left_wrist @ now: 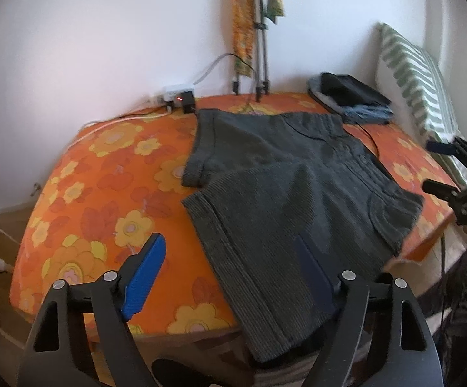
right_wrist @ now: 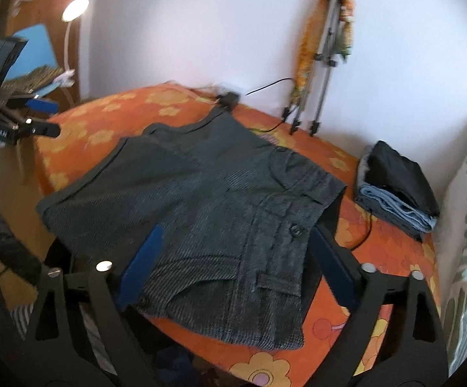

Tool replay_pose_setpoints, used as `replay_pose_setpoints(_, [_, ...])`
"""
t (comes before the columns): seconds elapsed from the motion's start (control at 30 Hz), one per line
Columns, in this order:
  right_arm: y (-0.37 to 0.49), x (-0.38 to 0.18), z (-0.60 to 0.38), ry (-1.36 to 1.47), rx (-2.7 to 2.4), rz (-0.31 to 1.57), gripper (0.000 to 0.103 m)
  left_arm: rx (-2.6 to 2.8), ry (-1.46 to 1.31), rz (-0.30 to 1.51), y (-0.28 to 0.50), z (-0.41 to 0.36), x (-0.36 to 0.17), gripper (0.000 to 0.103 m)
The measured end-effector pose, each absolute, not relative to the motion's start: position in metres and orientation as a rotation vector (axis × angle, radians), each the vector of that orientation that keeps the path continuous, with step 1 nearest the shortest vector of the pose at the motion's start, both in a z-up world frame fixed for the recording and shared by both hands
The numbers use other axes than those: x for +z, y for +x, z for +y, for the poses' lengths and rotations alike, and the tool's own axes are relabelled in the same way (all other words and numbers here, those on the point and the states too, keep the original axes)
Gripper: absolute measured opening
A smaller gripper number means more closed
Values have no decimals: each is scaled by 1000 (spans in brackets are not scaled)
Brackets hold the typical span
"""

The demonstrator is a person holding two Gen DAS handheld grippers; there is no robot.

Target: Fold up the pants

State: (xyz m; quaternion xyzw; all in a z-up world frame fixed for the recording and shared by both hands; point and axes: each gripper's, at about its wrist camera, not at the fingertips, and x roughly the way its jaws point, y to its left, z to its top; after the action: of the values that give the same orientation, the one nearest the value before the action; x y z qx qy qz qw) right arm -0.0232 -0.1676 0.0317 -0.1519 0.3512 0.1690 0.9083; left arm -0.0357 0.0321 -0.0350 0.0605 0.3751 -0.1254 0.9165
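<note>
Dark grey corduroy shorts (left_wrist: 282,193) lie spread flat on the orange flowered bed (left_wrist: 104,174), both legs toward the left, the waistband toward the right. My left gripper (left_wrist: 233,277) is open above the near leg's hem at the bed's front edge, its blue fingers (left_wrist: 146,271) apart. In the right wrist view the shorts (right_wrist: 201,200) lie under my open right gripper (right_wrist: 233,264), which hovers over the waistband corner near the button (right_wrist: 295,229). The left gripper also shows in the right wrist view (right_wrist: 40,119) at the far left; the right gripper shows at the right edge of the left wrist view (left_wrist: 440,167).
A stack of folded clothes (right_wrist: 398,187) sits at the bed's back right beside a green-striped pillow (left_wrist: 417,77). A tripod (left_wrist: 259,48) leans on the wall. A power strip (left_wrist: 178,96) and cables lie at the back. A lamp (right_wrist: 75,9) is at left.
</note>
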Motion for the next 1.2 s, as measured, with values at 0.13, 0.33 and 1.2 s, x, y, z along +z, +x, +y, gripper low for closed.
replay_pose_setpoints(0.13, [-30,25,-158,-359,425,765,82,-320,176,812,-47,23,-43,70])
replay_pose_setpoints(0.33, [-45,10,-133,-445,582,821,77,-428,259,878,-69,2,-59,56])
replay_pose_setpoints(1.2, [-61,-65,-89,-811,693,897,72,-540,408,957,-88,-17,-101,52])
